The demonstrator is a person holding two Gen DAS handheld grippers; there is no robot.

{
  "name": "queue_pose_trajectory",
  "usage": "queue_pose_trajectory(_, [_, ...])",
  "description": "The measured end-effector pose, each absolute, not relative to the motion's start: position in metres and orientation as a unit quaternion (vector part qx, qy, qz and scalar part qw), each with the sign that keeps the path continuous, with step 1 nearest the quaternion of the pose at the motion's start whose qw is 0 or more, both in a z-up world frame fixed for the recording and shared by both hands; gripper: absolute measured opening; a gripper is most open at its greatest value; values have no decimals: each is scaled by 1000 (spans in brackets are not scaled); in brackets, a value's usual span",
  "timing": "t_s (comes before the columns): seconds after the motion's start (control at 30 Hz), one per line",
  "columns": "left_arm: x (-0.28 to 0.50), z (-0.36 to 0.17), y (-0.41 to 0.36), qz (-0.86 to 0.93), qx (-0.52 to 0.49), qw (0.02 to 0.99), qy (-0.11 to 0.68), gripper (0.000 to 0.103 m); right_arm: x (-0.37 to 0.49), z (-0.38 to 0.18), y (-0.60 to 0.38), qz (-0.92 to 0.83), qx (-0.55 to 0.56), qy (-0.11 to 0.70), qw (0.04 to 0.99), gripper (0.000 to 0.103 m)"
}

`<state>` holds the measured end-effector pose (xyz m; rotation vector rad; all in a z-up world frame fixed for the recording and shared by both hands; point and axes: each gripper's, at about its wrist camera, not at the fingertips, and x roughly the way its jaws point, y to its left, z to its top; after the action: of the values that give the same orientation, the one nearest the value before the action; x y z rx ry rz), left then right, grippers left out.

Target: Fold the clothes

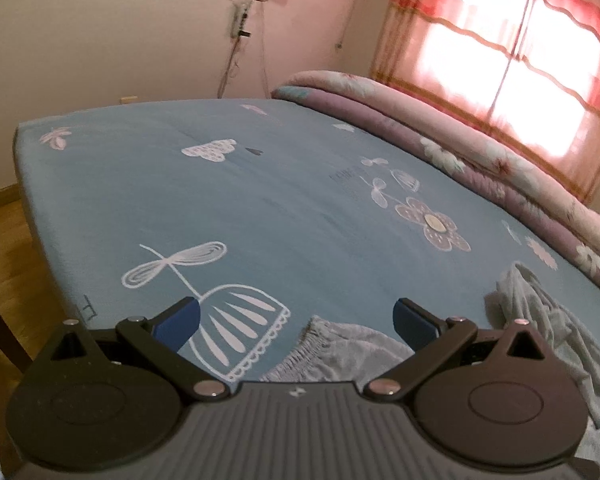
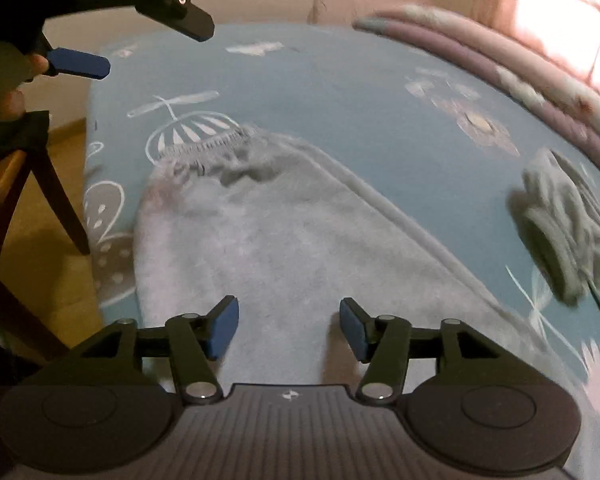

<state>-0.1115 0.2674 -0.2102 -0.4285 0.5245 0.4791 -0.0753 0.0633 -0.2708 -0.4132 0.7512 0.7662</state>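
Grey pants (image 2: 284,236) lie flat on the blue patterned bed sheet (image 2: 340,92), their gathered waistband (image 2: 208,146) at the far end. My right gripper (image 2: 289,330) hovers over the near part of the pants, open, nothing between its blue pads. In the left wrist view the waistband (image 1: 320,348) shows just beyond my left gripper (image 1: 296,326), which is wide open and empty above the sheet (image 1: 260,200). The left gripper (image 2: 156,44) also appears at the upper left of the right wrist view, held by a gloved hand. A crumpled grey garment (image 2: 568,224) lies to the right.
A rolled pink and purple quilt (image 1: 480,148) runs along the bed's far right side under a curtained window (image 1: 512,48). A dark wooden chair (image 2: 40,200) stands on the wood floor left of the bed. The second grey garment (image 1: 548,320) is crumpled at the right.
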Motion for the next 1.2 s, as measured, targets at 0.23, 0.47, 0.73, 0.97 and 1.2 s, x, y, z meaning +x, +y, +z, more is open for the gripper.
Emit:
queue_pose_trajectory(0.23, [-98,-218,258,223,-195,913,280,102,-125,-254,-25,274,-147,326,893,78])
queue_pose_trajectory(0.47, [-77,-226,221,162,-166,923,308,102,-145,-276,-79,184,-122,354,909,78])
queue_pose_trajectory(0.73, [-46,-251,182,73,-169,916,357,102,-159,-301,-81,194,-89,384,898,85])
queue_pose_trajectory(0.97, [-31,-277,177,114,-128,894,414,102,-167,-283,-92,198,-82,339,916,88])
queue_pose_trajectory(1.2, [-33,-278,188,190,-79,884,419,102,-158,-297,-103,216,-3,381,899,94])
